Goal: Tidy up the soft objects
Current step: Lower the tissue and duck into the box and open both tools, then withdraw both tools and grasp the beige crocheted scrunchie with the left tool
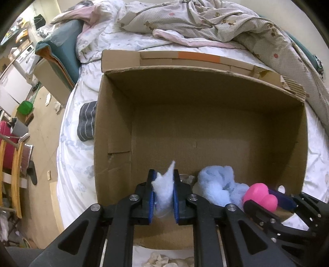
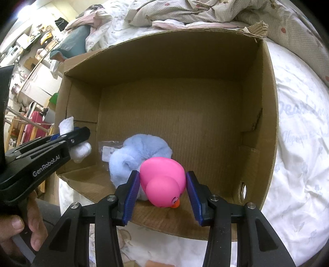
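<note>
An open cardboard box [image 1: 115, 115] [image 2: 265, 86] stands on the bed. My left gripper [image 1: 163, 182] [image 2: 71, 139] is shut on a white fluffy soft piece [image 1: 164, 183] [image 2: 66, 124], held over the box's near left corner. A light blue plush [image 1: 218, 184] [image 2: 135, 152] lies on the box floor at the near side. A pink rubber duck [image 2: 162, 180] [image 1: 260, 195] lies beside the plush, between the jaws of my right gripper [image 2: 162, 193]. The jaws stand open, the left pad close to the duck, the right pad apart from it.
A white sheet [image 1: 74, 164] covers the bed. A crumpled quilt [image 1: 205, 18] lies behind the box. A striped grey cloth [image 1: 87, 121] lies left of the box. A beige cloth [image 1: 164, 260] lies in front of it. The floor and furniture [image 1: 12, 164] are at the left.
</note>
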`<control>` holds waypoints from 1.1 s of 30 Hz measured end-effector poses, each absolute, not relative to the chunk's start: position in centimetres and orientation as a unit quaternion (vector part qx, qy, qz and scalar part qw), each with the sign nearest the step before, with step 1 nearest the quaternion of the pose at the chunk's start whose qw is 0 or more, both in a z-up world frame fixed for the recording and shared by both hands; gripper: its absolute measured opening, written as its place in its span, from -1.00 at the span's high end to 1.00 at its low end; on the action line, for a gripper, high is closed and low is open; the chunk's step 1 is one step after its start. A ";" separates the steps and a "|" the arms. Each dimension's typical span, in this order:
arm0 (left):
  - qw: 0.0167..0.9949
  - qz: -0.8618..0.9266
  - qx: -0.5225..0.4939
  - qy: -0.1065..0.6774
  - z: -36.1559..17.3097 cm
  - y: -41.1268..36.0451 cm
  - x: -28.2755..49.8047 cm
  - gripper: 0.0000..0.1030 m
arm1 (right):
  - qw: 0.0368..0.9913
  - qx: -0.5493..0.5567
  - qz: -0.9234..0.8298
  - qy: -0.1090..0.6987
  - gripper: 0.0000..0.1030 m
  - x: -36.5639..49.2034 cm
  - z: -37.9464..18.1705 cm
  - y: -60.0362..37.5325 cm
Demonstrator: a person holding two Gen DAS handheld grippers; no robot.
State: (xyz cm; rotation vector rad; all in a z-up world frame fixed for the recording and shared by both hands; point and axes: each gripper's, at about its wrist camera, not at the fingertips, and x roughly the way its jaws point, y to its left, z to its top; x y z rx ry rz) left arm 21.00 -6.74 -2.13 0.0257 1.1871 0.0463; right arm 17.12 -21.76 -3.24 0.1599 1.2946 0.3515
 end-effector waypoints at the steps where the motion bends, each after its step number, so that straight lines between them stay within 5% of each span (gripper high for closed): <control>1: 0.829 0.021 0.012 0.558 -2.0 -6.9 21.0 0.74 | 0.781 0.074 0.163 0.599 0.06 17.1 -3.3 -21.8; 9: 0.826 0.019 0.008 0.563 -1.4 -6.8 20.8 0.60 | 0.780 0.071 0.164 0.600 0.06 17.1 -3.4 -21.8; 13: 0.833 0.020 0.005 0.554 -0.2 -6.7 20.4 -0.26 | 0.781 0.071 0.165 0.598 0.06 17.1 -3.3 -21.8; 14: 0.836 0.022 0.005 0.548 0.2 -6.7 20.3 -0.34 | 0.780 0.072 0.164 0.599 0.06 17.1 -3.4 -21.8; 26: 0.842 0.028 0.003 0.538 1.8 -5.7 17.8 -0.34 | 0.785 0.091 0.170 0.588 0.06 16.7 -2.7 -22.9; 32: 0.841 0.022 -0.009 0.541 1.9 -4.6 16.2 -0.34 | 0.790 0.102 0.171 0.579 -0.11 16.5 -2.2 -23.2; 33: 0.840 0.023 -0.011 0.542 1.9 -4.4 15.9 -0.34 | 0.793 0.102 0.169 0.576 -0.26 16.4 -2.0 -23.2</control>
